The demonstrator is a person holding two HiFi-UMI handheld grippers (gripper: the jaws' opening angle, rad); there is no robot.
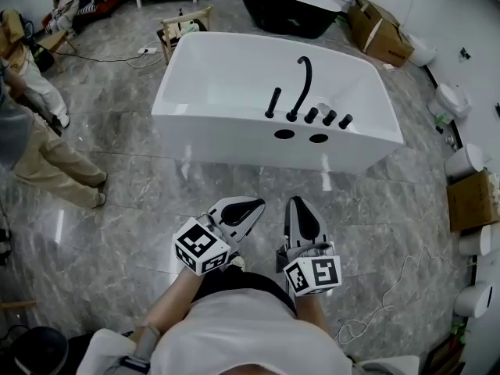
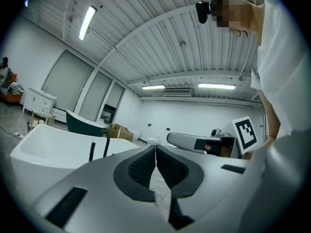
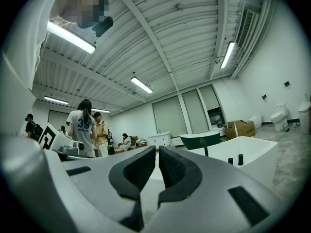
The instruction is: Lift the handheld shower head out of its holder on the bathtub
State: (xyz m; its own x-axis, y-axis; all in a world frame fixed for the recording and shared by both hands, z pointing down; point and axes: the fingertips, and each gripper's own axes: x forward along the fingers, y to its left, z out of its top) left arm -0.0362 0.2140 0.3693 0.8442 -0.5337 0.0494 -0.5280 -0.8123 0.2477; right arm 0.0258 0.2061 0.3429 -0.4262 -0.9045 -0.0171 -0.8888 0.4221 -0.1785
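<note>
Shut left tongs (image 2: 155,149) face shower head (image 2: 92,152), hidden in right gripper view.

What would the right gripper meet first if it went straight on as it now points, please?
The right gripper would probably meet the near wall of the white bathtub, near the black spout; whether it clears the rim is unclear.

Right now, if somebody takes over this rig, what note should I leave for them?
Left tool: shut, empty, held short of the tub.
Right tool: shut, empty, beside it.
Shower head: upright in place on the tub's near rim, left of the spout.
Done: nothing yet.
Left to do: reach the tub, open a tool, grip the shower head, lift it out.
</note>
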